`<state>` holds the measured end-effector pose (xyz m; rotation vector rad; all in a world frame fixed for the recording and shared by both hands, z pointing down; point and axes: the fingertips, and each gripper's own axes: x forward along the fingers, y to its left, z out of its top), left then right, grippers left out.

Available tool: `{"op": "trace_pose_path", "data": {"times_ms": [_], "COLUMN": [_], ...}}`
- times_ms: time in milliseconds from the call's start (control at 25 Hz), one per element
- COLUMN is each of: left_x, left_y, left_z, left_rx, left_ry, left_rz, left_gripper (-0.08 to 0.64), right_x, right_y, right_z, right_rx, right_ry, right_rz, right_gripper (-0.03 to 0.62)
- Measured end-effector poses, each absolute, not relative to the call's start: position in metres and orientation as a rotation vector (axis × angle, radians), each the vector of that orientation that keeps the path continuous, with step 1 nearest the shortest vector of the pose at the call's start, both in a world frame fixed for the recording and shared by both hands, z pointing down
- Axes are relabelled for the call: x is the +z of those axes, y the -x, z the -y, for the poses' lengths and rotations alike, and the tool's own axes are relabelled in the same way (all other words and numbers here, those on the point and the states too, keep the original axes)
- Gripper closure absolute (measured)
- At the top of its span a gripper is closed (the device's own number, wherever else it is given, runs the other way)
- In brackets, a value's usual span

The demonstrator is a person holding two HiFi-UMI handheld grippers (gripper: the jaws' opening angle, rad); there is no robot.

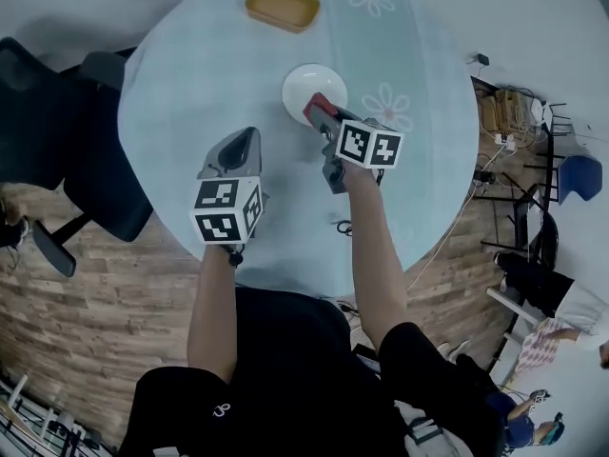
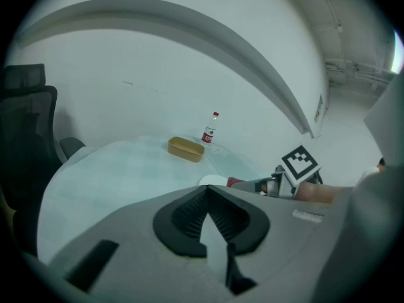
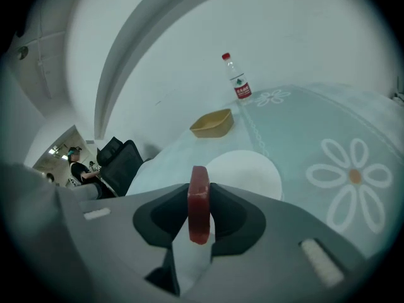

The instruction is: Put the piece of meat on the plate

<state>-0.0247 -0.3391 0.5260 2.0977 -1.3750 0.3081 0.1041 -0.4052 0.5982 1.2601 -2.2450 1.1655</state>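
A white plate [image 1: 306, 82] sits near the middle of the round table [image 1: 190, 74]. My right gripper [image 1: 318, 112] is shut on a red piece of meat [image 1: 313, 109], held on edge at the plate's near rim. In the right gripper view the meat [image 3: 198, 201] stands upright between the pads, with the plate [image 3: 249, 172] just beyond it. My left gripper [image 1: 247, 143] hovers to the left of the plate, its jaws together and empty. In the left gripper view, the right gripper [image 2: 268, 184], the meat [image 2: 235, 182] and the plate [image 2: 212, 180] show past its tips [image 2: 207, 190].
A yellow tray [image 1: 282, 6] lies at the table's far side, with a water bottle [image 3: 237, 79] behind it. Black office chairs [image 1: 57, 141] stand at the left. Cables and furniture [image 1: 519, 122] crowd the floor at the right, and a person [image 1: 561, 312] is there.
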Motion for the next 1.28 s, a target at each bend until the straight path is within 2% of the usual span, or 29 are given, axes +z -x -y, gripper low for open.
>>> {"op": "trace_pose_path", "data": {"times_ms": [480,800,1080,1280], "left_x": [0.562,0.548,0.512,0.474], "left_y": [0.067,0.049,0.038,0.031], "left_z": [0.349,0.353,0.348,0.337], "left_rx": [0.293,0.295,0.271,0.224], "left_ry": [-2.002,-2.057,-2.123,-2.197], "left_rz": [1.383,1.353,1.370,1.398], "left_gripper": [0.566,0.566,0.566,0.566], "right_x": [0.632,0.645,0.592,0.518], "right_y": [-0.082,-0.109,-0.135,-0.147], "right_z": [0.454,0.468,0.458,0.427], "right_rx": [1.260,1.130,0.964,0.784], "right_ry": [-1.064,-1.119,-1.279,-1.441], "right_rz": [2.169,2.085,2.183,2.344], "right_gripper": [0.483,0.384,0.393,0.492]}}
